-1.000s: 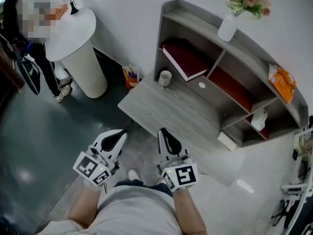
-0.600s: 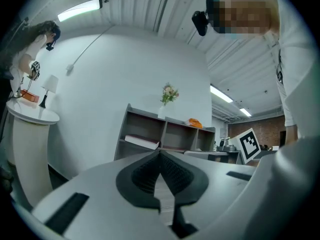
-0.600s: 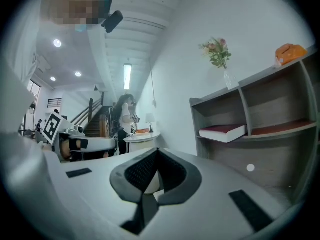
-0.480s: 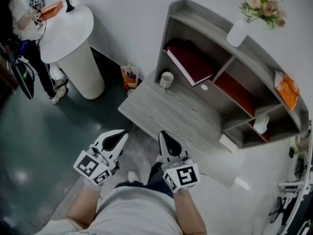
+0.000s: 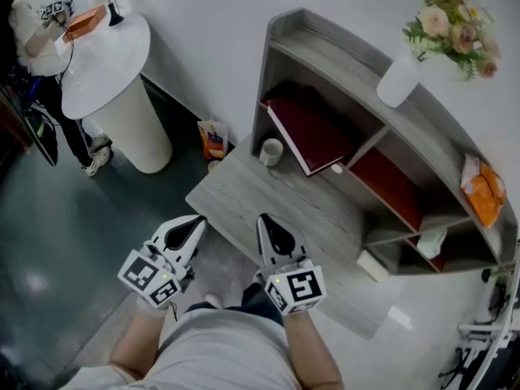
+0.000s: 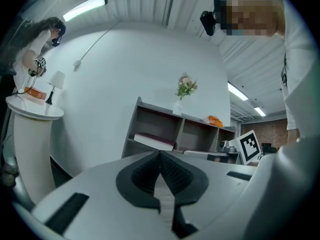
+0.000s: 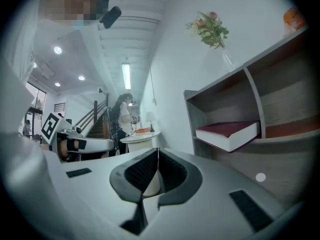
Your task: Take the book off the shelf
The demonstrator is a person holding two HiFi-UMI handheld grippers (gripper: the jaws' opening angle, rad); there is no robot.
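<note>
A dark red book (image 5: 309,133) (image 7: 230,132) (image 6: 154,140) lies flat in the left compartment of the grey shelf unit (image 5: 357,47), its near end jutting over the shelf edge. My left gripper (image 5: 185,232) (image 6: 160,155) and my right gripper (image 5: 273,232) (image 7: 158,152) are held side by side in front of the desk (image 5: 244,193), well short of the book. Both are shut with nothing between the jaws.
A white cup (image 5: 271,151) stands on the desk below the book. A white vase of flowers (image 5: 398,80) and an orange bag (image 5: 481,192) sit on top of the shelf. A round white pedestal table (image 5: 114,71) stands at the left with a person (image 5: 36,23) beside it.
The view has shifted so the shelf sits a little closer and more to the left. Both grippers have edged slightly forward toward the desk, still shut.
</note>
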